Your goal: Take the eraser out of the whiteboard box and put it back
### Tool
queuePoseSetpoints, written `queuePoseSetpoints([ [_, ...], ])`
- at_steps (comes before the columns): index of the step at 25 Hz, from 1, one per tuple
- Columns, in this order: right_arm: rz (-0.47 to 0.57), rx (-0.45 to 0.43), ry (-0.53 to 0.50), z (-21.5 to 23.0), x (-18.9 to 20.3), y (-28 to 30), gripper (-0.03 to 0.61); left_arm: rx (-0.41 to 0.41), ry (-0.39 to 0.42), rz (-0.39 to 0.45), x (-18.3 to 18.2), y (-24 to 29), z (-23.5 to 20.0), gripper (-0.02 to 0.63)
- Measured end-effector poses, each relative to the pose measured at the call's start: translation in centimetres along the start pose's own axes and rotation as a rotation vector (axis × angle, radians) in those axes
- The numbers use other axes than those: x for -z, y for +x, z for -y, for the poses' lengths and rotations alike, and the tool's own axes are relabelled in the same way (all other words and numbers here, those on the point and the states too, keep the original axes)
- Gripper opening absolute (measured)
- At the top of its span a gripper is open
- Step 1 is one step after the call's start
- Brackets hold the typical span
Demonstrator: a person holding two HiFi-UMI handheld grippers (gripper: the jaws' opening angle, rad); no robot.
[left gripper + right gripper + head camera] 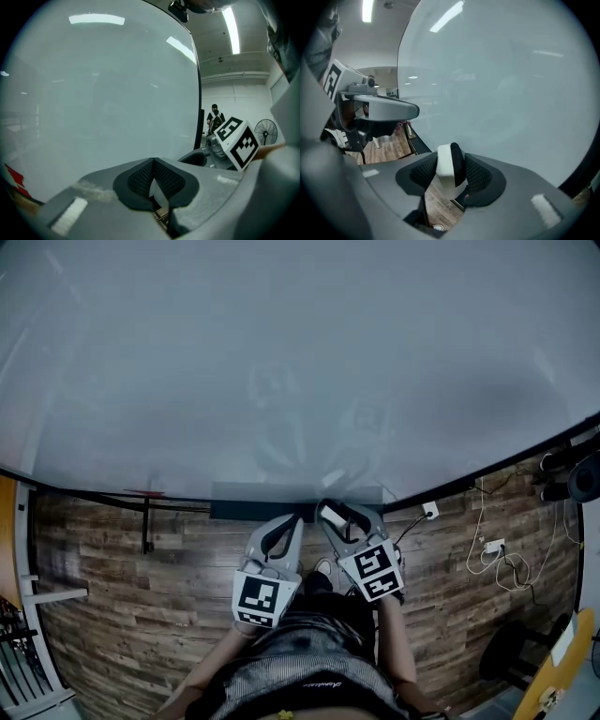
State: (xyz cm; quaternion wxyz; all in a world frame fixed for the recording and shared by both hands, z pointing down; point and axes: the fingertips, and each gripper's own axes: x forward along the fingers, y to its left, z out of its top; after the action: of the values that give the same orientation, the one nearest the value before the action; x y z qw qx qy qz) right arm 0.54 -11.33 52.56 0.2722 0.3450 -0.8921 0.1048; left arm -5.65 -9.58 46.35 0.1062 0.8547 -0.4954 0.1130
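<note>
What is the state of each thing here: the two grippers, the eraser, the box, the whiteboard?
Left gripper: shut, empty.
Right gripper: shut on the white-and-black block eraser.
Eraser: upright between the pads.
Dark long whiteboard box: at the board's lower edge, inside hidden.
Large whiteboard: no writing.

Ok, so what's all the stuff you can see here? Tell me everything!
whiteboard: one, pale grey-white, fills the top of the head view
whiteboard box: one, dark, along the whiteboard's lower edge
eraser: one, white and black, between the right tongs' pads
red thing: one, at the whiteboard's lower edge on the left; too small to tell what it is
floor: brown wood planks, below the whiteboard
cables: a few, white, on the floor at the right
fan: one, black, far right in the left gripper view
person: one, far off past the whiteboard's edge
left tongs: grey, shut, empty
right tongs: grey, shut on the eraser
</note>
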Motion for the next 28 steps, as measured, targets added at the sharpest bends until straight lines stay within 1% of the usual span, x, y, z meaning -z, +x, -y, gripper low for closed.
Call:
queuePoseSetpoints([
  [4, -0.012, -0.013, -0.014, 0.07, -0.12, 0.21, 0.184, -0.013, -0.006, 0.001, -0.04, 0.26, -0.06, 0.000],
  [9, -0.013, -0.034, -0.009, -0.20, -0.17, 0.31, 0.172, -0.022, -0.006, -0.004, 0.11, 0.31, -0.02, 0.000],
  [28, 0.014, -0.024, 0.011, -0.06, -0.15, 0.27, 0.161, -0.006, 0.005, -0.020, 0.24, 0.46, 0.39, 0.000],
])
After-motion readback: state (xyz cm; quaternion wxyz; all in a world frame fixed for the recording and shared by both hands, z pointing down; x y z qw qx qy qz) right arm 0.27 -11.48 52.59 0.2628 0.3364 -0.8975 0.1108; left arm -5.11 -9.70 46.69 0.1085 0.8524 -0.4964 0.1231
